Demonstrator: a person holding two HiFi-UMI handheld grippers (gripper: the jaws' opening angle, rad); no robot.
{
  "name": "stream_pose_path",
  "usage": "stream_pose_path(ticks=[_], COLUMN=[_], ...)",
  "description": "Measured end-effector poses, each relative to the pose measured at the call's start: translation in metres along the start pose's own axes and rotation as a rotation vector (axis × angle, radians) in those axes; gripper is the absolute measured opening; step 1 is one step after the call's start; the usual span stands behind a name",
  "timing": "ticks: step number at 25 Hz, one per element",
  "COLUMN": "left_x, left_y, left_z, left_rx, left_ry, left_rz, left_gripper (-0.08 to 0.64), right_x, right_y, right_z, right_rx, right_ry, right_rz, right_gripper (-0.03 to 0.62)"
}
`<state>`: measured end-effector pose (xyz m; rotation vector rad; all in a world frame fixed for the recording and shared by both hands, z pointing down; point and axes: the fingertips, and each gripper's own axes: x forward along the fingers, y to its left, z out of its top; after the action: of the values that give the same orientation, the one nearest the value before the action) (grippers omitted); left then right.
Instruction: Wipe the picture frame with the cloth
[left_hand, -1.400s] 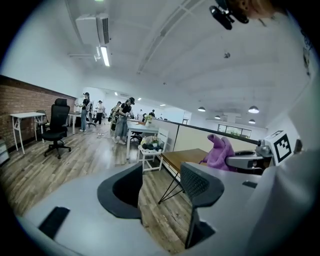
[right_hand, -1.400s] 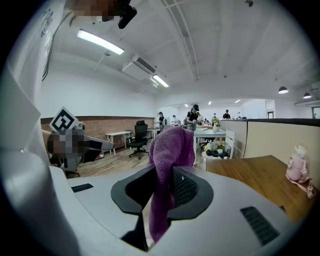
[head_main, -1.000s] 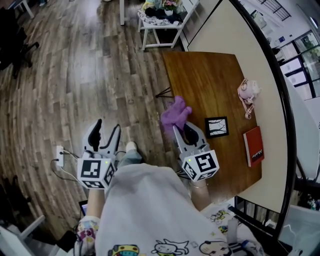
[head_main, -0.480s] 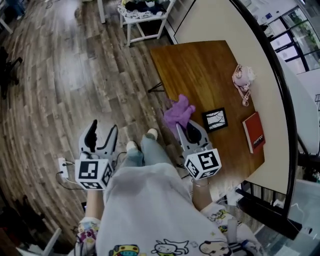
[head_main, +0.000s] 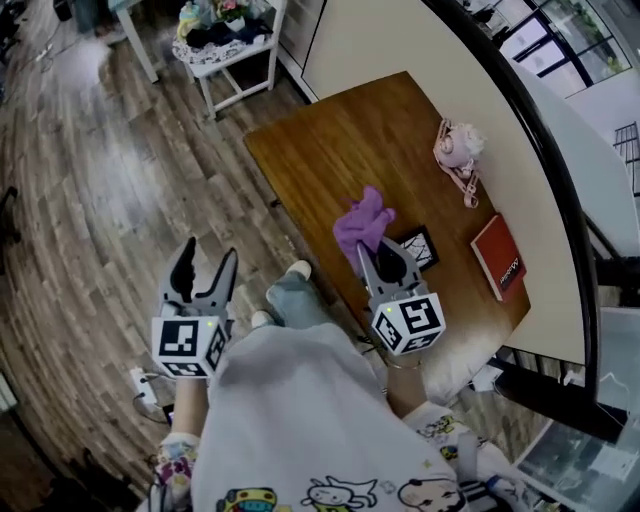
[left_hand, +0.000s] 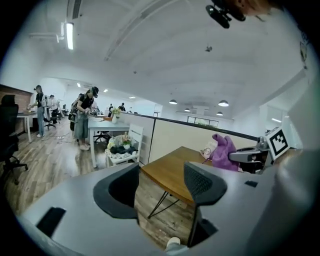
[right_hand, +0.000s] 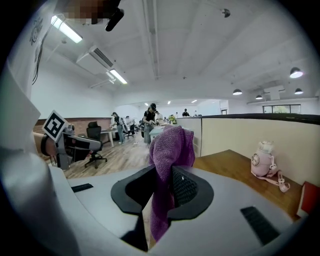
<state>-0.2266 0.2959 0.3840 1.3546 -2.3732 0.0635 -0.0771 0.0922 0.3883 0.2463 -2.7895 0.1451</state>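
A small black picture frame (head_main: 420, 246) lies flat on the wooden table (head_main: 330, 150), partly hidden behind my right gripper (head_main: 381, 256). That gripper is shut on a purple cloth (head_main: 362, 221), which bunches up above the jaws and hangs down between them (right_hand: 169, 150). It hovers over the table's near edge, just left of the frame. My left gripper (head_main: 206, 268) is out over the floor, well left of the table. It is open, its jaws have just been opening, and nothing is between them (left_hand: 160, 182).
A pink toy (head_main: 454, 148) and a red book (head_main: 498, 258) lie on the table's far side against a beige partition (head_main: 400, 40). A white side table (head_main: 228, 45) piled with things stands beyond. People (left_hand: 85, 117) stand at desks in the background. A power strip (head_main: 143, 385) lies on the floor.
Both grippers have swung toward the table. The right one with the cloth now reaches over the table edge and covers part of the frame. The left jaws stand slightly wider.
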Motion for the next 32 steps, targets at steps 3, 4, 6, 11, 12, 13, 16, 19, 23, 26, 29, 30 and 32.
stream_pose_path(ticks=[3, 4, 6, 11, 12, 13, 16, 19, 23, 26, 29, 30, 32], left_x=[0.044, 0.059, 0.086, 0.144, 0.155, 0.166, 0.195, 0.215, 0.231, 0.236, 0.239, 0.24, 0.244], left_y=[-0.01, -0.015, -0.026, -0.069, -0.081, -0.093, -0.133, -0.174, -0.222, -0.25, -0.267, -0.272, -0.281], left_z=[0.027, 0.036, 0.05, 0.068, 0.07, 0.072, 0.077, 0.075, 0.065, 0.057, 0.05, 0.048, 0.045], left_rx=[0.03, 0.04, 0.061, 0.116, 0.132, 0.148, 0.195, 0.23, 0.28, 0.315, 0.353, 0.363, 0.379], left_ry=[-0.006, -0.01, -0.014, 0.001, 0.01, 0.019, 0.041, 0.063, 0.105, 0.139, 0.17, 0.179, 0.197], left_rz=[-0.053, -0.072, -0.115, -0.24, -0.272, -0.307, -0.406, -0.504, -0.638, -0.726, -0.807, -0.834, -0.888], left_gripper=[0.258, 0.258, 0.258, 0.258, 0.258, 0.258, 0.258, 0.258, 0.258, 0.258, 0.258, 0.258, 0.258], right_x=[0.011, 0.013, 0.012, -0.01, -0.017, -0.026, -0.052, -0.081, -0.118, -0.141, -0.154, -0.157, -0.162], right_y=[-0.031, -0.042, -0.064, -0.12, -0.13, -0.14, -0.17, -0.192, -0.203, -0.203, -0.197, -0.194, -0.19], right_z=[0.014, 0.017, 0.021, 0.019, 0.017, 0.014, 0.006, -0.005, -0.025, -0.038, -0.048, -0.05, -0.052], right_rx=[0.018, 0.024, 0.035, 0.092, 0.109, 0.127, 0.171, 0.202, 0.259, 0.298, 0.333, 0.343, 0.362], right_ry=[-0.011, -0.012, -0.017, -0.041, -0.046, -0.05, -0.061, -0.066, -0.062, -0.048, -0.042, -0.041, -0.038], right_rz=[-0.044, -0.063, -0.107, -0.251, -0.287, -0.324, -0.427, -0.521, -0.651, -0.729, -0.802, -0.826, -0.871], right_gripper=[0.066, 0.066, 0.066, 0.066, 0.066, 0.066, 0.066, 0.066, 0.066, 0.066, 0.066, 0.066, 0.066])
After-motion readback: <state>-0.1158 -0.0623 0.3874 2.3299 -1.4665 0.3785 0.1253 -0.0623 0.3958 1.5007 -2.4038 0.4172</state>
